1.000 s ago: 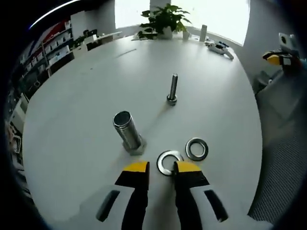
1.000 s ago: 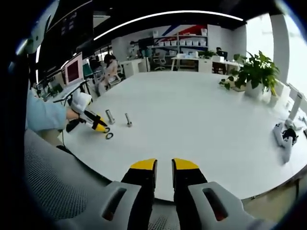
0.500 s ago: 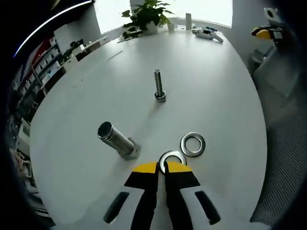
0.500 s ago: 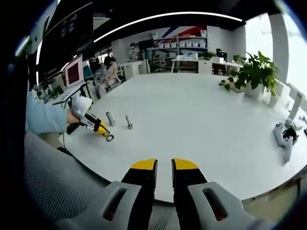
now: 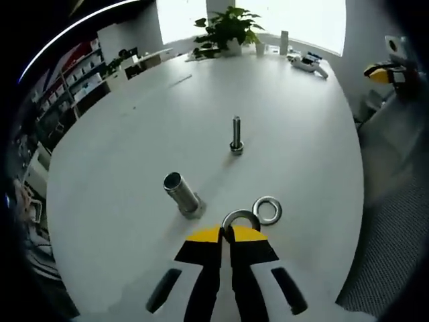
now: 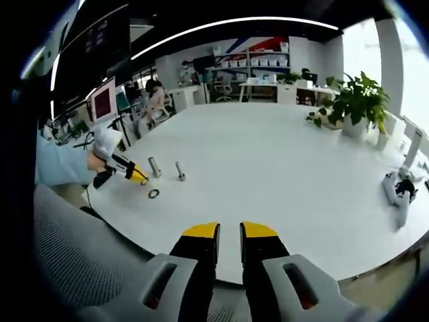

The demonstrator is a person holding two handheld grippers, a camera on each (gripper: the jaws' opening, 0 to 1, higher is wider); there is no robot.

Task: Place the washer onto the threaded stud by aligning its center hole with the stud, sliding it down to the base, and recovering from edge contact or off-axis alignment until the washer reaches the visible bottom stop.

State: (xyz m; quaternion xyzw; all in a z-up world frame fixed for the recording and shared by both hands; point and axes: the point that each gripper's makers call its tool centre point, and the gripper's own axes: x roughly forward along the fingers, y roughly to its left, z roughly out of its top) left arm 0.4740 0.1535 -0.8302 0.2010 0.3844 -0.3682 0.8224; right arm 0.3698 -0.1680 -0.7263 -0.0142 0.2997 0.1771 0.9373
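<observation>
Change: since half a second ago, the pinched washer (image 5: pixel 240 219) is being lifted off the white table (image 5: pixel 134 134), while its twin is being left lying flat.
Left gripper (image 5: pixel 226 234): its yellow tips are being pressed together on the washer's near edge, so that the ring is being held upright above them.
Second washer (image 5: pixel 267 209): lying on the table, just right of the held one.
Large threaded stud (image 5: pixel 181 194): standing on its hex base, left of the washers.
Slim bolt (image 5: pixel 236 135): standing upright, farther out.
Right gripper (image 6: pixel 228 232): being held over the table's near edge, well apart from the parts, jaws slightly parted around nothing.
Potted plant (image 5: pixel 228 28): at the far edge.
</observation>
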